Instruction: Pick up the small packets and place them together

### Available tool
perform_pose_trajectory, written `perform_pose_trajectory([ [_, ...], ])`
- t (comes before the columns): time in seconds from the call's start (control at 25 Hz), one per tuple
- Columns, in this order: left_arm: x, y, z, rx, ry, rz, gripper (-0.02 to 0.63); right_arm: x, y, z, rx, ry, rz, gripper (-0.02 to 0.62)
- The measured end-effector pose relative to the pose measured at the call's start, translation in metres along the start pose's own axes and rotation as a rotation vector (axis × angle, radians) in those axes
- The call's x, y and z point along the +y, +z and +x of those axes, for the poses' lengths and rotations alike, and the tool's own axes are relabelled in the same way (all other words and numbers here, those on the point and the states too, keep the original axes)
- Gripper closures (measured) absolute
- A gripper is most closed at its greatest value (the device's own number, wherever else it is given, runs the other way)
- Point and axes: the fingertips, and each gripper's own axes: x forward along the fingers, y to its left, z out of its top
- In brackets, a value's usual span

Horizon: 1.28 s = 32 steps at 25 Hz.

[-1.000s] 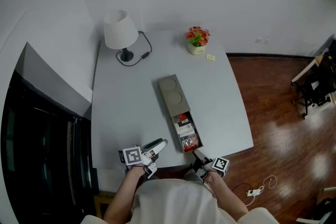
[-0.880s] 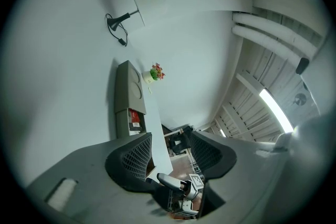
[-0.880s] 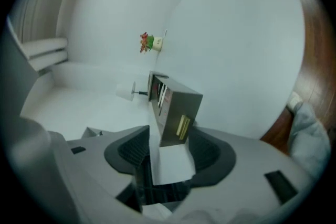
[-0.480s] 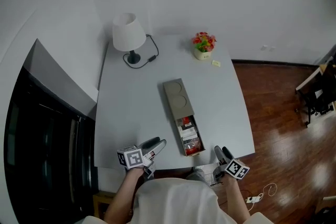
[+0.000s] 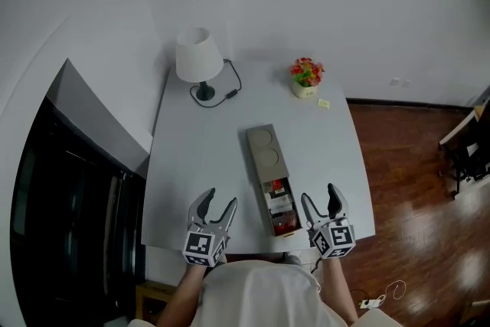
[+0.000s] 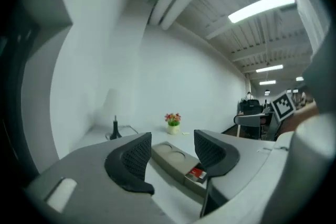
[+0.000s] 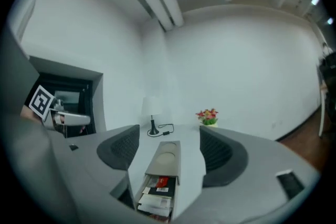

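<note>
Now both grippers hover at the near edge of the white table, one on either side of the long grey box that lies down its middle. The left gripper sits just left of the box's near end, clear of it, and its jaws are opening; its own view shows the ribbed pads apart with nothing between them, only the box lying further off. The right gripper sits just right of the same end, its jaws spreading wide, and its view shows bare tabletop and the box beyond the gap, nothing gripped. The small packets lie bunched together in the open near end of the box, red, white and dark wrappers overlapping. The far half of the box is covered by a lid with two round recesses. Beyond the box's far end, to the left, stands a white-shaded lamp with its cord looping beside it; to the right stands a flower pot, with a yellow slip just beside it.
</note>
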Motion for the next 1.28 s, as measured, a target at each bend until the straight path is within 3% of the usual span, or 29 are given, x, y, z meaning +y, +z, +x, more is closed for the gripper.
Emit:
perform_pose_trajectory([
  [0.04,-0.002,0.013,-0.003,-0.051,0.023,0.052,0.316,0.009,0.007,0.003,-0.011,0.015,-0.054,0.227],
  [0.12,-0.006,0.031,-0.007,-0.128,0.038,0.079,0.245,0.025,0.021,0.006,-0.044,0.049,-0.129,0.227],
  [0.28,-0.004,0.032,-0.007,-0.144,0.049,0.025,0.199,0.046,0.034,0.006,-0.105,0.153,-0.056,0.227],
  [0.4,0.000,0.018,-0.003,-0.072,0.034,-0.040,0.203,0.054,0.038,0.009,-0.105,0.219,-0.058,0.227],
  [0.52,-0.007,-0.003,0.005,0.018,-0.029,-0.095,0.227,0.052,0.040,0.009,-0.099,0.243,-0.076,0.227],
  [0.76,-0.052,-0.029,0.027,0.135,-0.198,-0.002,0.230,0.038,0.030,-0.001,-0.043,0.275,-0.093,0.229],
  [1.0,-0.092,-0.061,0.044,0.259,-0.331,0.060,0.232,0.015,0.007,-0.022,0.012,0.252,-0.046,0.258],
  [1.28,-0.151,-0.127,0.052,0.549,-0.601,0.208,0.259,-0.012,-0.004,-0.039,0.037,0.193,0.002,0.258],
])
